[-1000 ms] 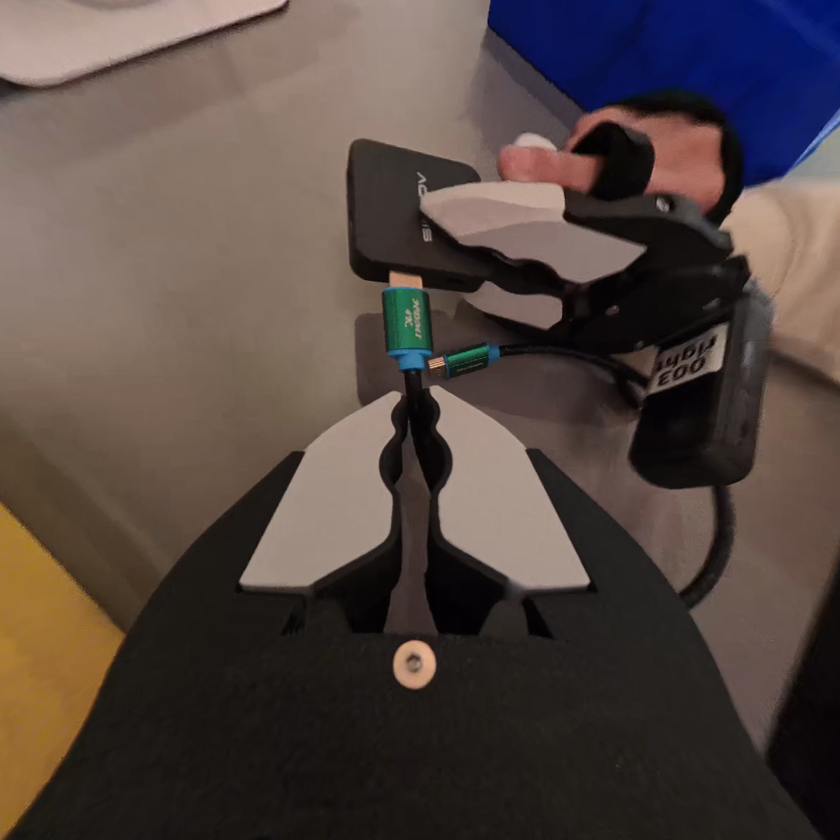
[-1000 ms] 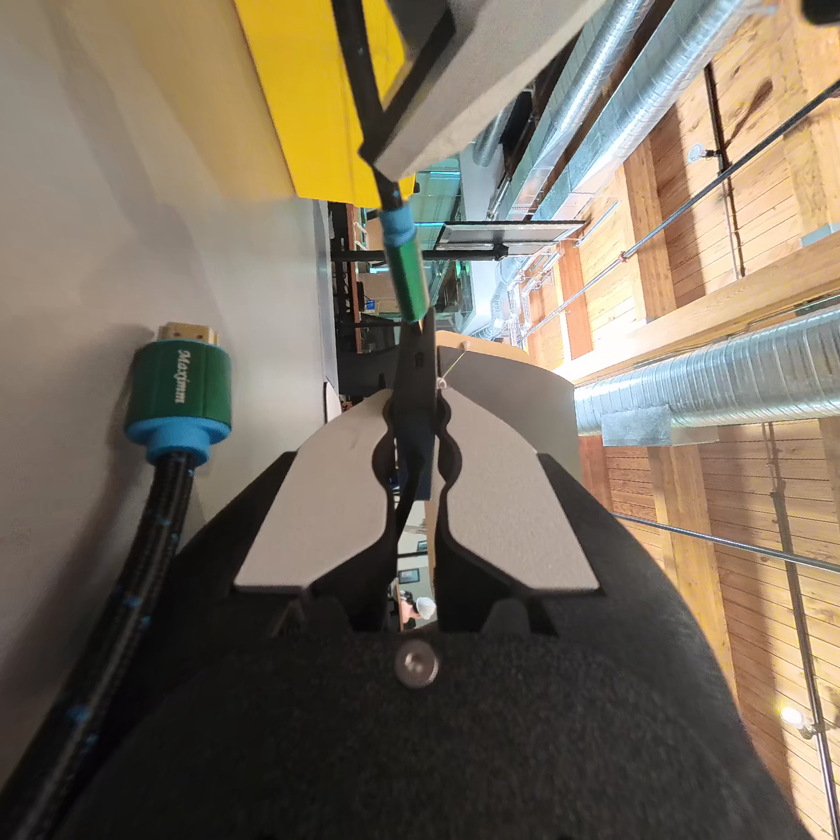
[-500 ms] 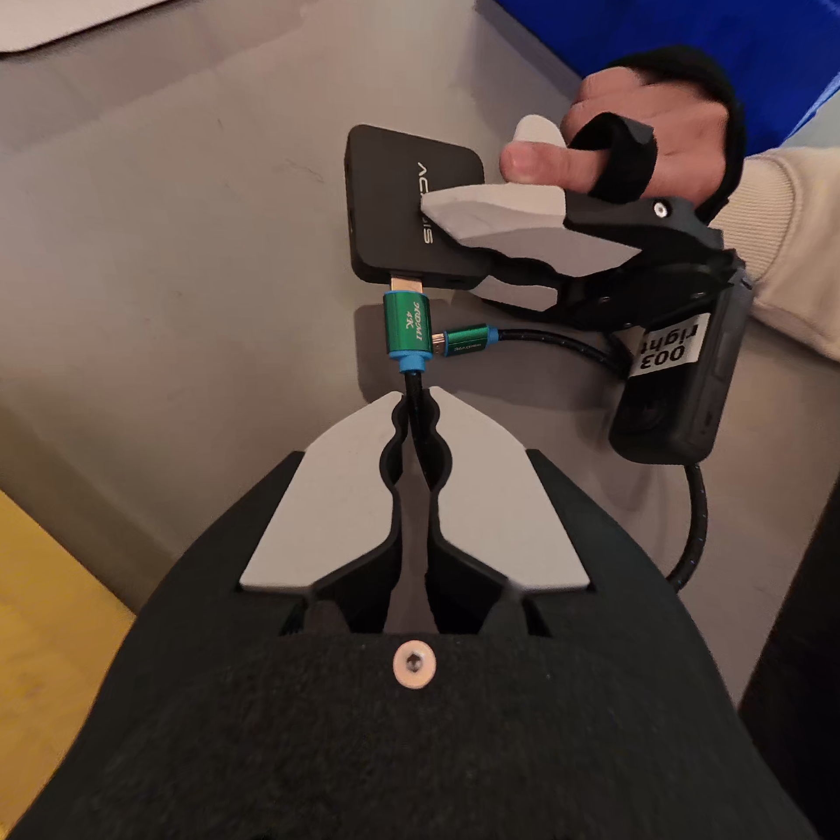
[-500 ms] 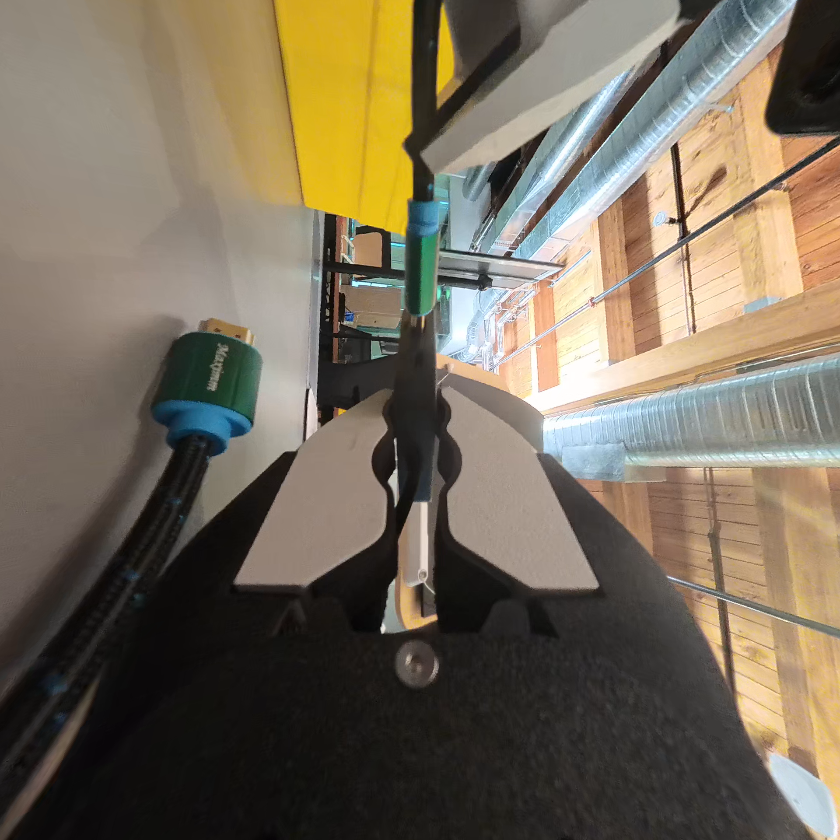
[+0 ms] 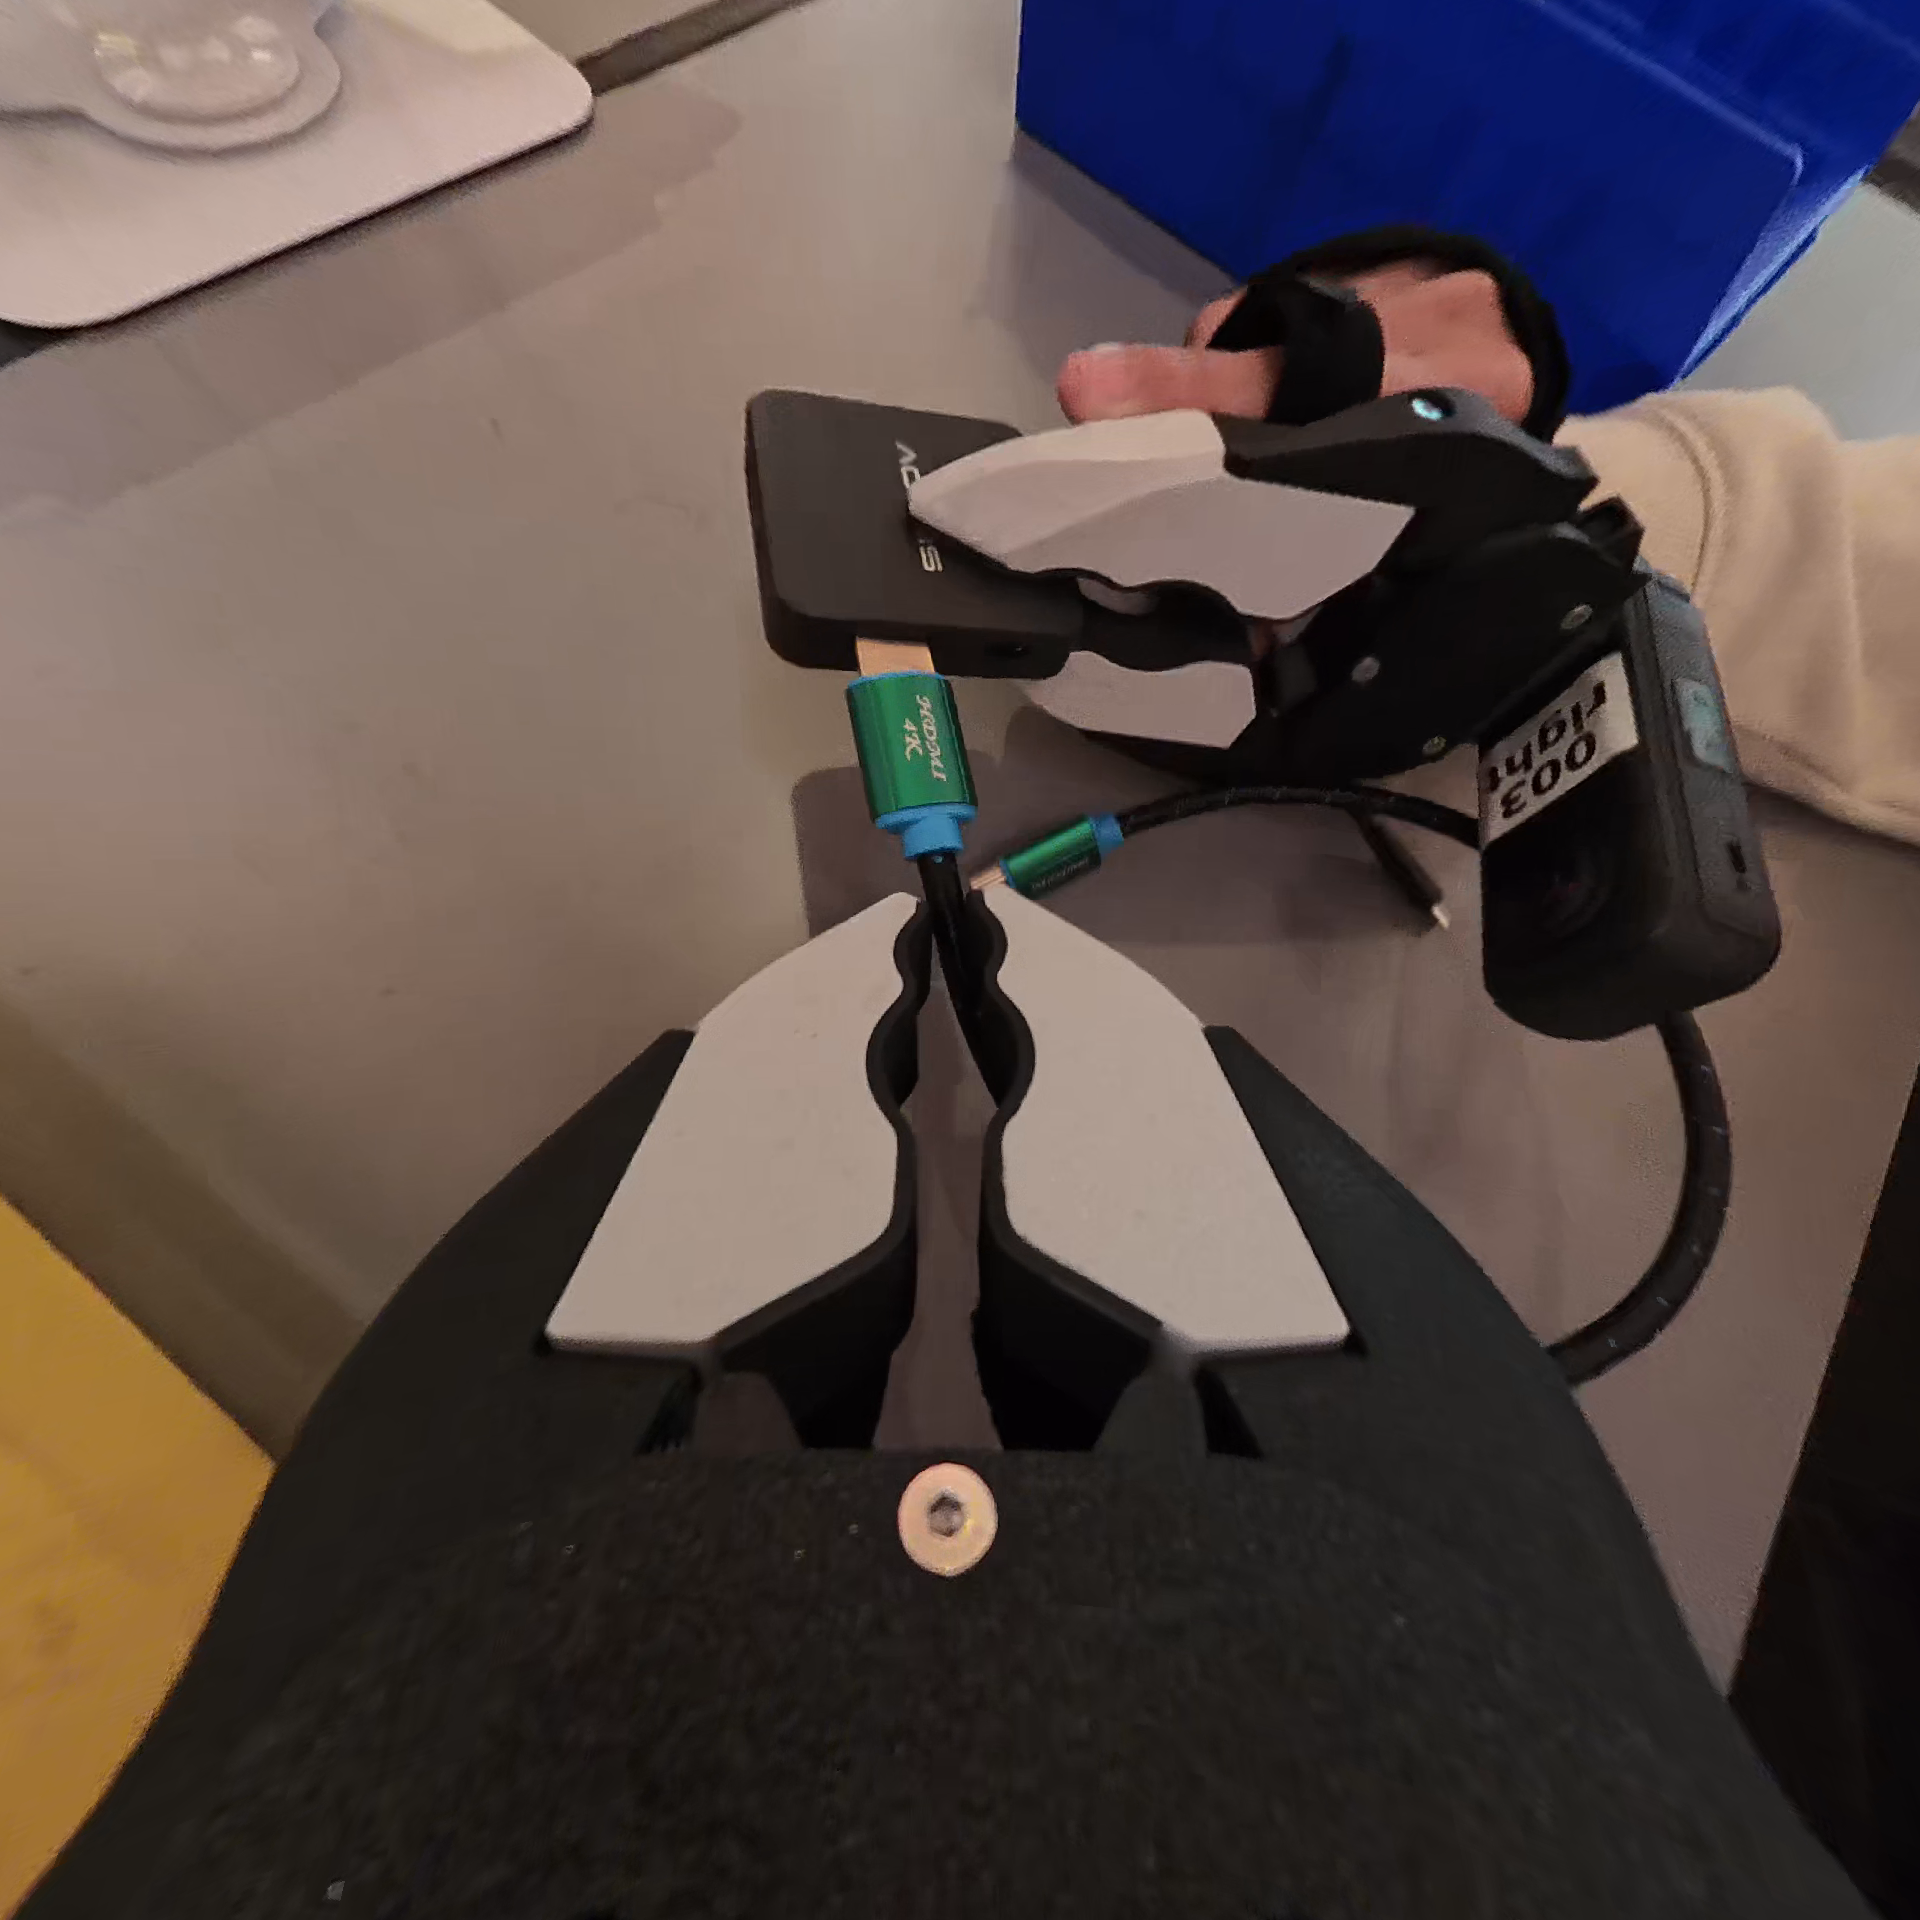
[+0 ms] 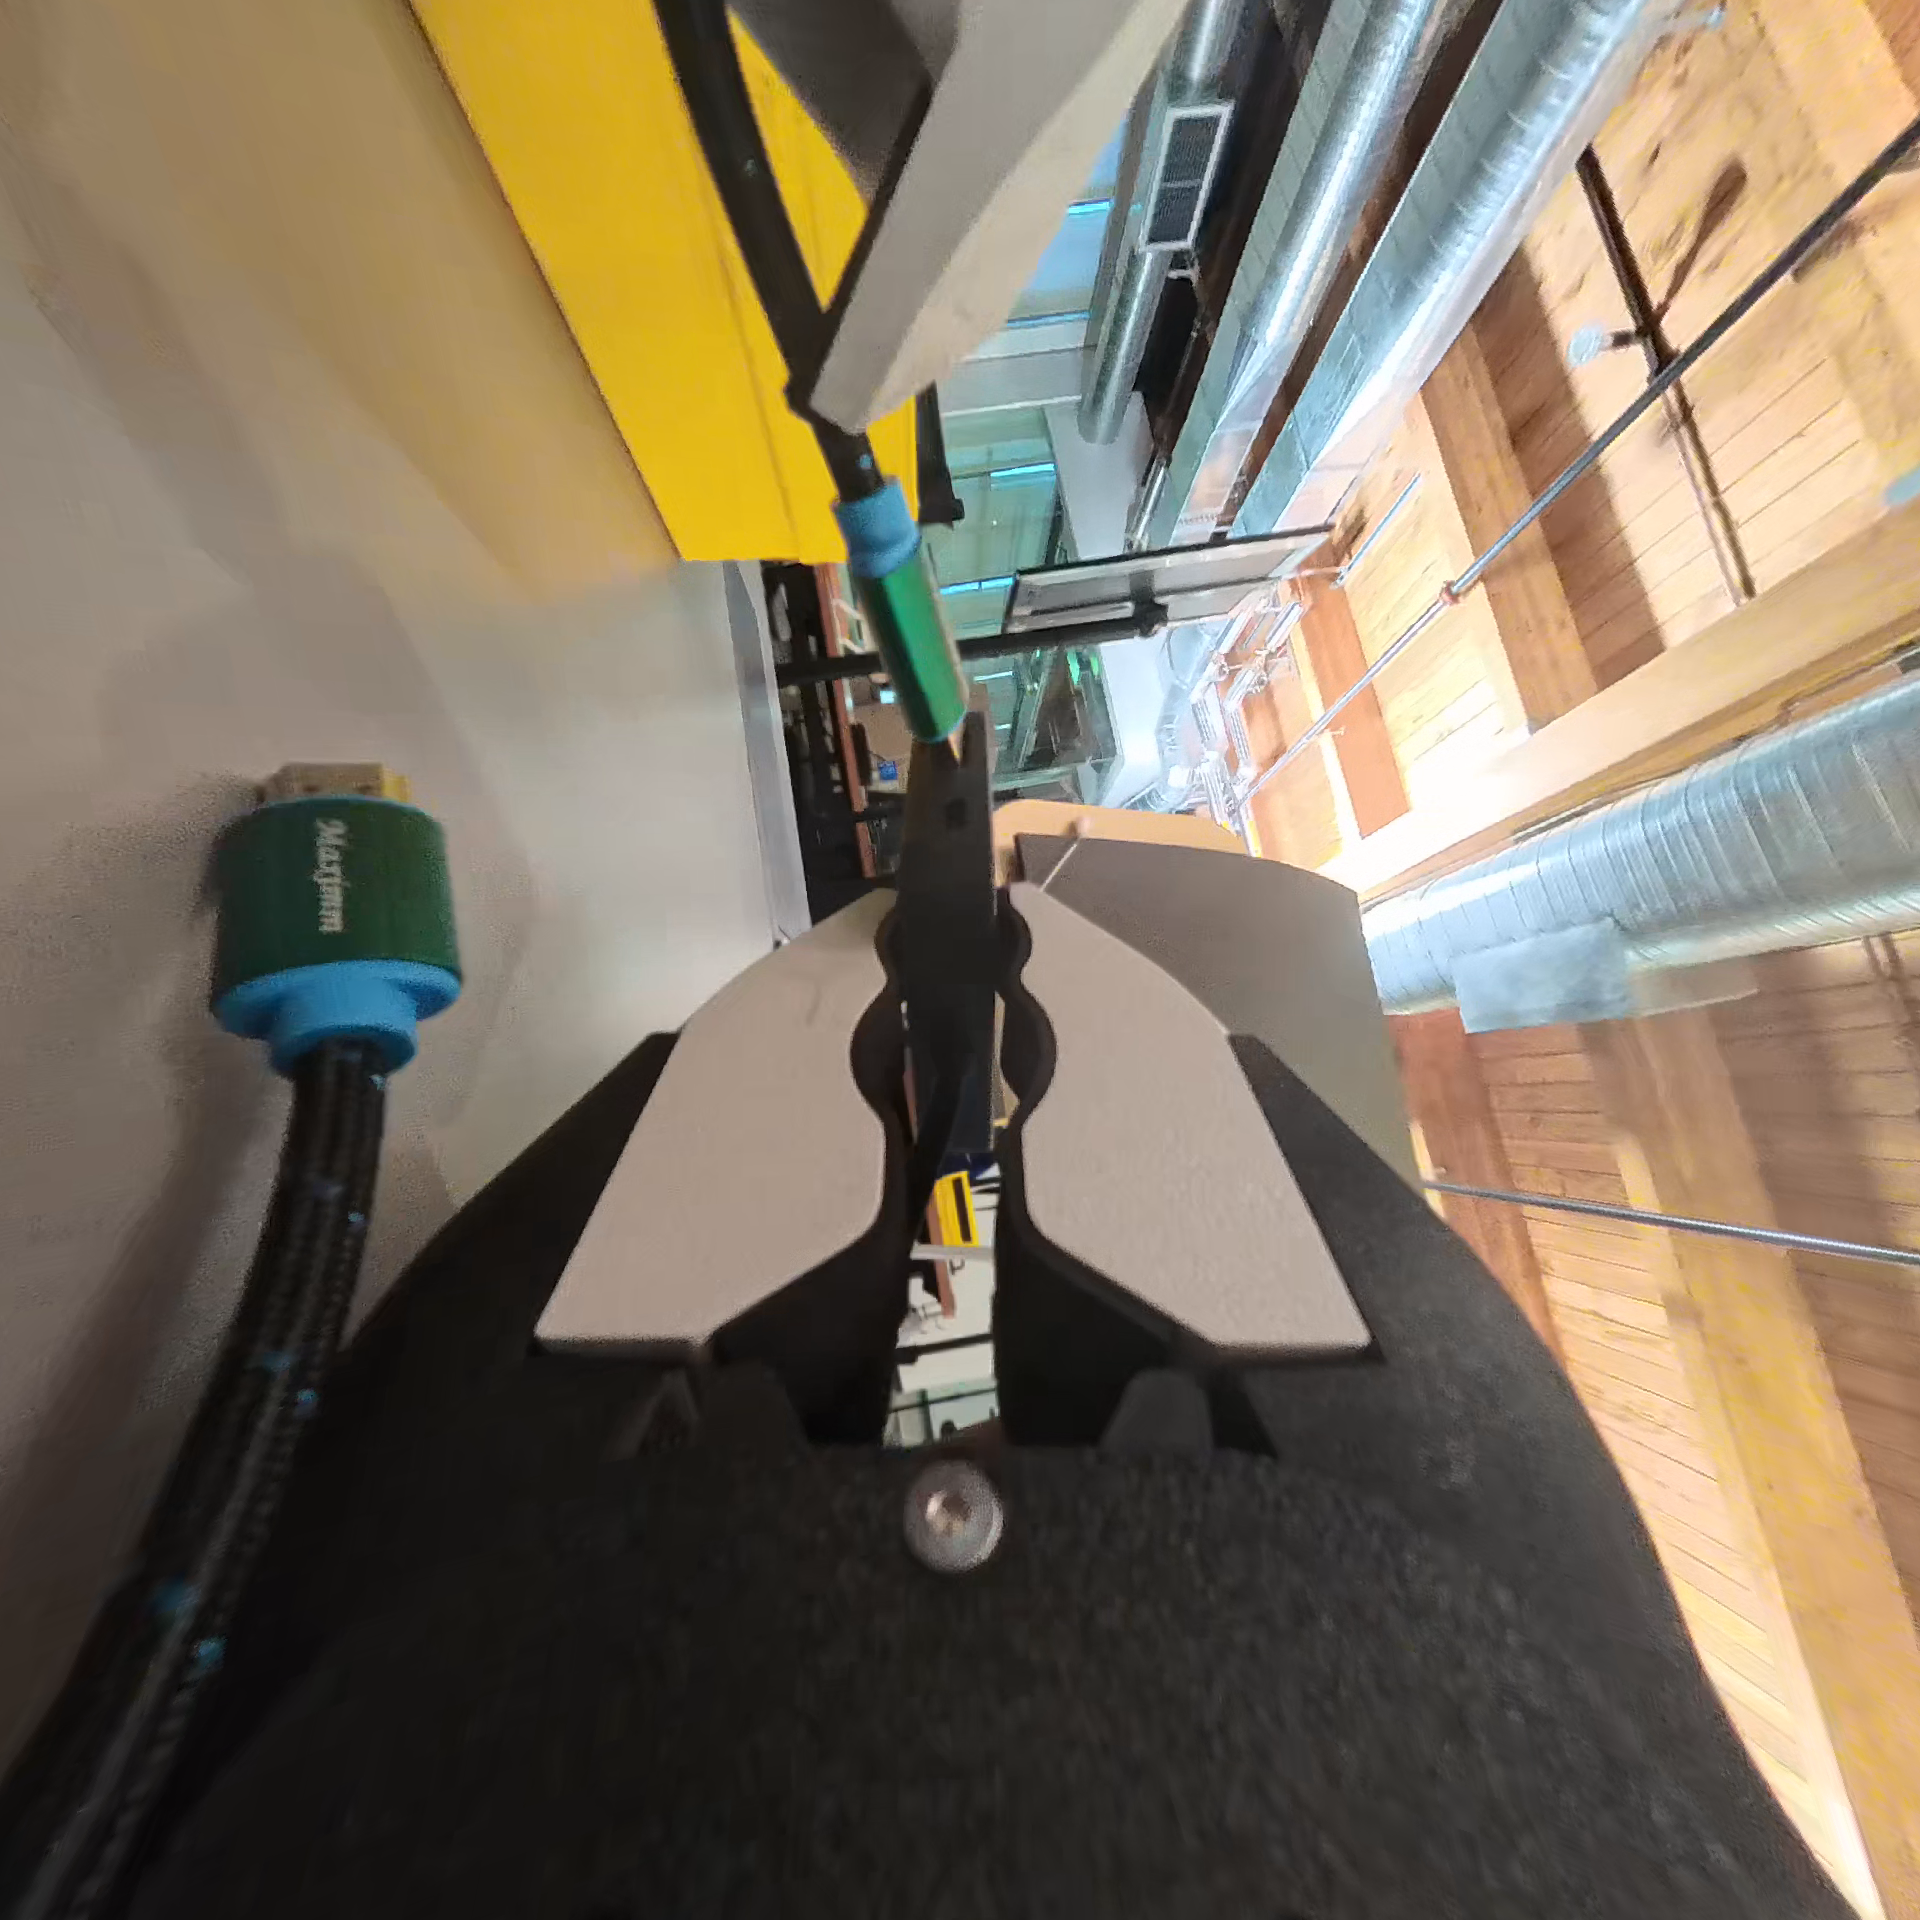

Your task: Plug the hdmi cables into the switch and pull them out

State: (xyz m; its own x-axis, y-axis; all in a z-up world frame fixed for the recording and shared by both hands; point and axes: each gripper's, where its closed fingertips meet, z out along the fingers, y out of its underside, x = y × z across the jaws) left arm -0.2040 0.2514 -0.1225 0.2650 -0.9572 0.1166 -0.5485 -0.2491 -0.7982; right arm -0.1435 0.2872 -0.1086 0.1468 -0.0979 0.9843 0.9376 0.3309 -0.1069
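Note:
My left gripper (image 5: 951, 920) is shut on the black cable just behind a green HDMI plug (image 5: 912, 753). The plug's gold tip sits partly in a port on the near edge of the black switch (image 5: 842, 520), and the plug leans at a slight angle. My right gripper (image 5: 977, 597) is shut on the switch from the right and holds it above the table. In the right wrist view the right gripper (image 6: 945, 914) clamps the switch (image 6: 945, 831) edge-on, with the plug (image 6: 904, 644) meeting its far end. A second green HDMI plug (image 5: 1055, 854) lies loose on the table (image 5: 416, 675).
A blue bin (image 5: 1455, 156) stands at the back right. A white pad (image 5: 260, 156) lies at the back left. The second plug (image 6: 332, 914) and its braided cable (image 5: 1704, 1174) lie beside the right gripper. A yellow surface (image 5: 83, 1507) lies beyond the table's near left edge. Some 7 cm of space lies between my two pairs of fingers.
The held plug stood straight against the switch half a second ago and now leans at an angle. The switch and the right gripper have shifted slightly. Both grips are unchanged.

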